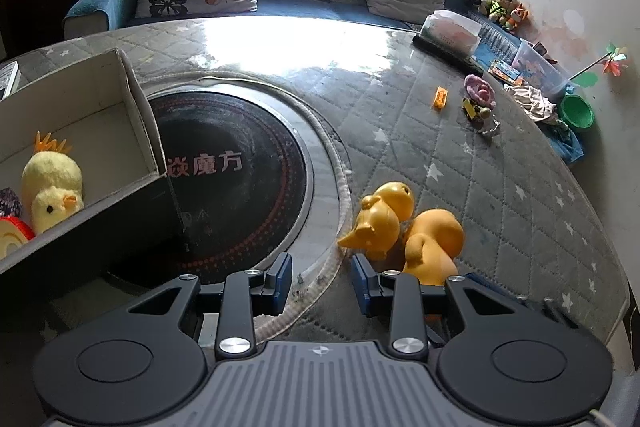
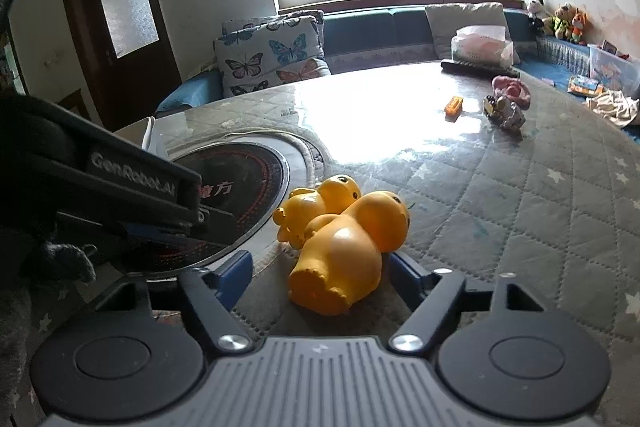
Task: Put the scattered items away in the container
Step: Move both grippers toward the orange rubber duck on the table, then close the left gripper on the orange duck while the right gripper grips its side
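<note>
Two yellow rubber toys lie side by side on the quilted table. In the right wrist view the nearer toy (image 2: 340, 255) lies between the fingers of my open right gripper (image 2: 320, 277), with the other toy (image 2: 320, 203) just behind it. My left gripper (image 1: 322, 277) is open and empty, and both toys (image 1: 400, 227) sit just ahead of its right finger. A cardboard box (image 1: 136, 107) stands at the left, holding a yellow plush chick (image 1: 52, 191) and other small items. From the right wrist view the left gripper (image 2: 172, 227) shows side-on at the left.
A round black hob (image 1: 232, 179) is set into the table between the box and the toys. Far right lie an orange block (image 1: 441, 97), a pink item (image 1: 480, 91) and a small toy vehicle (image 1: 474, 111). A sofa with cushions lines the far edge.
</note>
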### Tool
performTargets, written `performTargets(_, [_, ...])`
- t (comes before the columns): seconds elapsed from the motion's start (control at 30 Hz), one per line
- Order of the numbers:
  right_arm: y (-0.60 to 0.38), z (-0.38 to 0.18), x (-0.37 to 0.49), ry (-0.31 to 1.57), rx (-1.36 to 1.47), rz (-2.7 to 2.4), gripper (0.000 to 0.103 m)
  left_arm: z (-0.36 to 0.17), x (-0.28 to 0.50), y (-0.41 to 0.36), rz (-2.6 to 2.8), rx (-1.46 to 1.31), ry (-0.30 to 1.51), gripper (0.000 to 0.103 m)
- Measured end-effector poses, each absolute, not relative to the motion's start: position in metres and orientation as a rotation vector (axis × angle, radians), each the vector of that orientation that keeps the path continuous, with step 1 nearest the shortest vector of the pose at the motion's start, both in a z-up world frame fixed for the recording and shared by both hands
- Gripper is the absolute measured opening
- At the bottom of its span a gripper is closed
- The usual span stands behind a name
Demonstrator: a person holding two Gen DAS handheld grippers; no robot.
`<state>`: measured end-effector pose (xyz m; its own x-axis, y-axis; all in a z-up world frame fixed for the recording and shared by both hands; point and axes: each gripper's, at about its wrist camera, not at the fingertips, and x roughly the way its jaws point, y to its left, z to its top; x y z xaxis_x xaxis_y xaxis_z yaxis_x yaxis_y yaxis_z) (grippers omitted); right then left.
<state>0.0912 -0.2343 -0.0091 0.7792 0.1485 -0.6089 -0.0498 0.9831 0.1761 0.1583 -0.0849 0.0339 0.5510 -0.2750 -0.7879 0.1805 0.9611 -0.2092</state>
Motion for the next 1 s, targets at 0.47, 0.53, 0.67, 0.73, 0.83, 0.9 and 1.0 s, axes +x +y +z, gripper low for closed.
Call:
performTargets(0.47, [-0.240, -0.021, 0.100, 0.718, 0.166, 0.095, 0.054, 0.035, 0.165, -0.098, -0.312, -0.116, 0.975, 0.036])
performTargets(0.53, [-0.242, -0.020, 0.097, 0.725, 0.162, 0.109, 0.054, 0.036, 0.164, -0.102, -0.327, -0.119, 0.980, 0.036])
performTargets(0.67, [-0.245, -0.017, 0.089, 0.740, 0.133, 0.146, 0.054, 0.037, 0.163, -0.108, -0.351, -0.127, 0.994, 0.036])
performTargets(0.73, [-0.247, -0.016, 0.085, 0.747, 0.118, 0.164, 0.054, 0.038, 0.162, -0.113, -0.368, -0.127, 1.002, 0.036])
performTargets(0.83, [-0.248, -0.015, 0.079, 0.755, 0.094, 0.189, 0.054, 0.040, 0.159, -0.120, -0.407, -0.122, 1.013, 0.036])
performTargets(0.9, [-0.248, -0.015, 0.075, 0.756, 0.073, 0.202, 0.054, 0.040, 0.158, -0.127, -0.424, -0.113, 1.016, 0.036])
performTargets(1.0, [-0.251, -0.016, 0.071, 0.755, 0.073, 0.215, 0.054, 0.038, 0.157, -0.136, -0.445, -0.093, 1.029, 0.036])
